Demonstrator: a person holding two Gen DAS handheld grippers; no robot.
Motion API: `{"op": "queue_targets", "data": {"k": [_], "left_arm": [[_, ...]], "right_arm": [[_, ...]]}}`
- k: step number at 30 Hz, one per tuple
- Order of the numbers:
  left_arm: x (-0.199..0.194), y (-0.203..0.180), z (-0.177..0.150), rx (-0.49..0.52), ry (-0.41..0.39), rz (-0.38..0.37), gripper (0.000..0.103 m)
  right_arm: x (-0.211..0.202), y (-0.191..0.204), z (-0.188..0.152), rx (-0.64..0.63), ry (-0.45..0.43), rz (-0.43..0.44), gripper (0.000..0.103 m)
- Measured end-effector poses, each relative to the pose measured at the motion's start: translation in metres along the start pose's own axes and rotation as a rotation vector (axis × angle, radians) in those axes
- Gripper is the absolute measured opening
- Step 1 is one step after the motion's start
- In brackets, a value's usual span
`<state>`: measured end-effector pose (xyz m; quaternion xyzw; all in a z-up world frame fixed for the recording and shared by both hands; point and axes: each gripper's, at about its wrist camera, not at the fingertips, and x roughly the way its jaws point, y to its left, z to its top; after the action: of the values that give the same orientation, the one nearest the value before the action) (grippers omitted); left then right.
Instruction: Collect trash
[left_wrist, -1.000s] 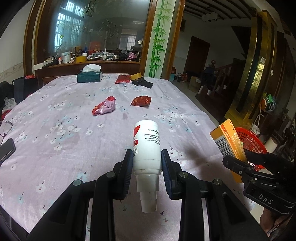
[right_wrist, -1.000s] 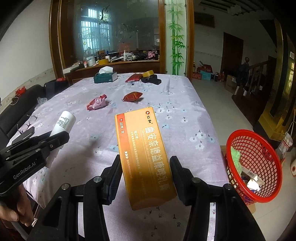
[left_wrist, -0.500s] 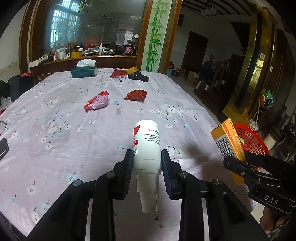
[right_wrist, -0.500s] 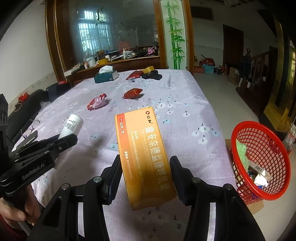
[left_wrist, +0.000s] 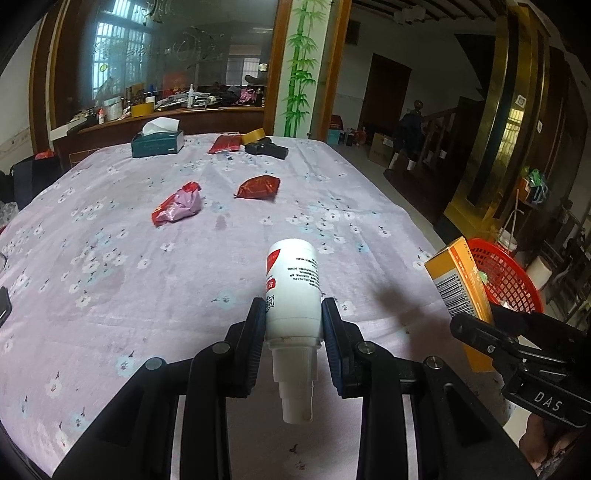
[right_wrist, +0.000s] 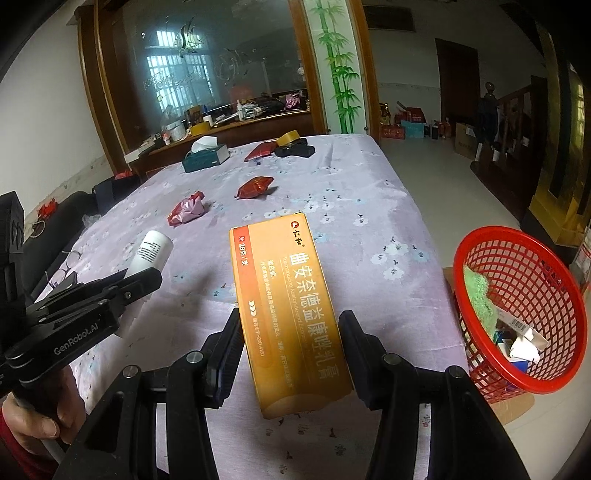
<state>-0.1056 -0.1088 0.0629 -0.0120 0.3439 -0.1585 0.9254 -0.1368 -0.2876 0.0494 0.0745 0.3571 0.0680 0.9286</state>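
While both tilt down over the table | left gripper jaws clamp bottle | right gripper jaws pinch orange box

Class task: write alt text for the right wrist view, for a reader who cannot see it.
The right gripper holds an orange carton above a table with a floral cloth. A red mesh basket, already holding some trash, sits to the right, off the table's edge. At left, the left gripper holds a white bottle; two crumpled wrappers lie farther back.
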Motion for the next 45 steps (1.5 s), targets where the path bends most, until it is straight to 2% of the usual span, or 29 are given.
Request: {"op": "queue_targets", "data": {"k": [11, 17, 22, 30, 35, 40, 42, 43, 44, 45], "left_arm": [[0.009, -0.032, 0.012, 0.063, -0.006, -0.027, 0.029], [0.010, -0.056, 0.022, 0.099, -0.014, -0.067, 0.029], [0.011, -0.084, 0.037, 0.124, -0.001, -0.150, 0.029], [0.023, -0.158, 0.056, 0.186, 0.035, -0.328, 0.029], [0.050, -0.204, 0.058, 0.206, 0.091, -0.412, 0.029], [0.077, -0.235, 0.055, 0.217, 0.138, -0.452, 0.029], [0.084, -0.246, 0.053, 0.235, 0.142, -0.450, 0.042], [0.086, -0.247, 0.052, 0.234, 0.138, -0.445, 0.059], [0.086, -0.245, 0.052, 0.229, 0.132, -0.440, 0.064], [0.085, -0.242, 0.052, 0.221, 0.120, -0.438, 0.064]], "right_arm": [[-0.016, -0.030, 0.001, 0.066, -0.034, -0.029, 0.056], [-0.032, -0.055, 0.004, 0.116, -0.072, -0.052, 0.056], [-0.052, -0.088, 0.008, 0.177, -0.120, -0.095, 0.056], [-0.089, -0.163, 0.008, 0.335, -0.192, -0.193, 0.056], [-0.095, -0.196, 0.009, 0.395, -0.192, -0.216, 0.056], [-0.088, -0.220, 0.008, 0.442, -0.168, -0.216, 0.057], [-0.083, -0.227, 0.009, 0.462, -0.158, -0.208, 0.058], [-0.082, -0.232, 0.008, 0.470, -0.153, -0.210, 0.063], [-0.081, -0.235, 0.008, 0.474, -0.150, -0.216, 0.068], [-0.083, -0.238, 0.007, 0.480, -0.158, -0.221, 0.068]]}}
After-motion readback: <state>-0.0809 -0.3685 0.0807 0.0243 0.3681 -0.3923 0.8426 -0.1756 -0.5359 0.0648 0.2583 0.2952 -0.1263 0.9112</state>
